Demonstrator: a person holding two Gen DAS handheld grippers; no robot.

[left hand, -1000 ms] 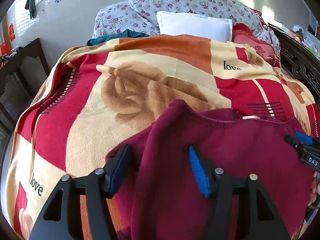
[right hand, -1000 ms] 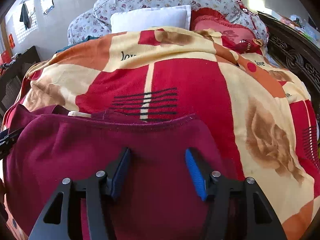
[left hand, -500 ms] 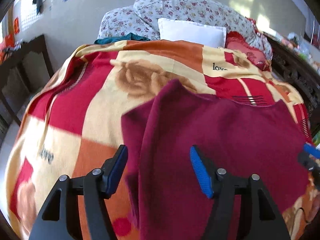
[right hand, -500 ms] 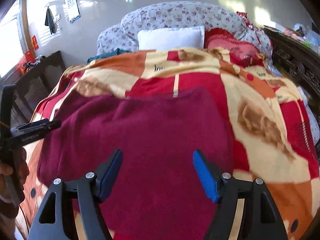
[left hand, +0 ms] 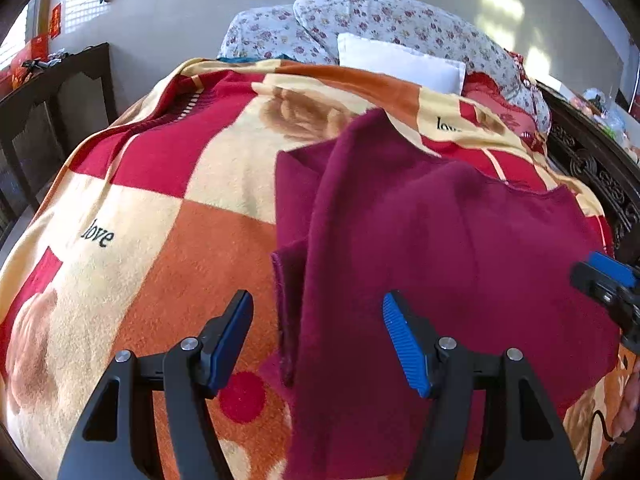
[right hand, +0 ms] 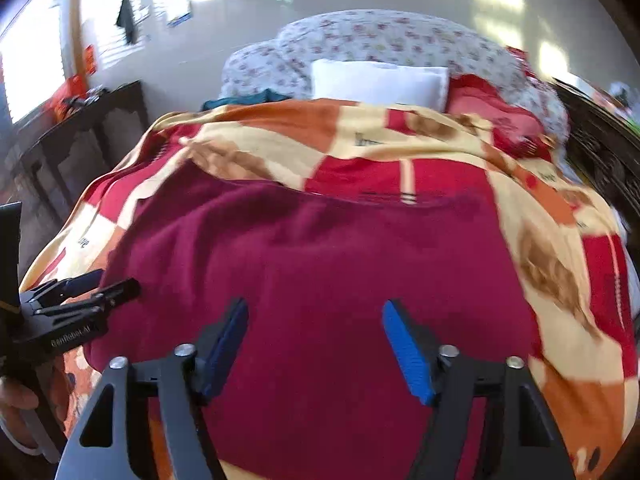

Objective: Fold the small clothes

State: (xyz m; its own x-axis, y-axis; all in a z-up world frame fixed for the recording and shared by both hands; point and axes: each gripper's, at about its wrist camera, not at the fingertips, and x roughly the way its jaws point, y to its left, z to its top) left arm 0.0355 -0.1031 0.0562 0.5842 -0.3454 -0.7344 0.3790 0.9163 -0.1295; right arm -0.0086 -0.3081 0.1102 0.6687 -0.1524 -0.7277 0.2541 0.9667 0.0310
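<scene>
A maroon garment [left hand: 460,260] lies spread on a bed, on a blanket [left hand: 172,208] patterned in red, orange and cream squares with brown roses and the word "love".

In the left wrist view, the left gripper [left hand: 316,344] hangs over the garment's left edge with its jaws apart and nothing clamped between them. Its left finger [left hand: 232,340] stands over bare blanket, just outside the cloth. Its right finger [left hand: 404,352] stands over the garment itself. The garment's left side is doubled over into a long fold that runs away from the gripper towards the pillows, and this fold passes through the gap between the two fingers. Whether the pads touch the cloth cannot be told. The right gripper [left hand: 612,284] shows at the right edge of this view, over the garment's right side.

In the right wrist view, which is blurred, the right gripper [right hand: 316,348] is half open and holds nothing; its jaws have just been closing a little, with only flat cloth below them. Both fingers [right hand: 404,348] stand above the middle of the garment's near part. The left gripper [right hand: 92,288] shows at the left, at the garment's left edge.

A white pillow [left hand: 400,64] and floral bedding [left hand: 380,16] lie at the far end of the bed.
</scene>
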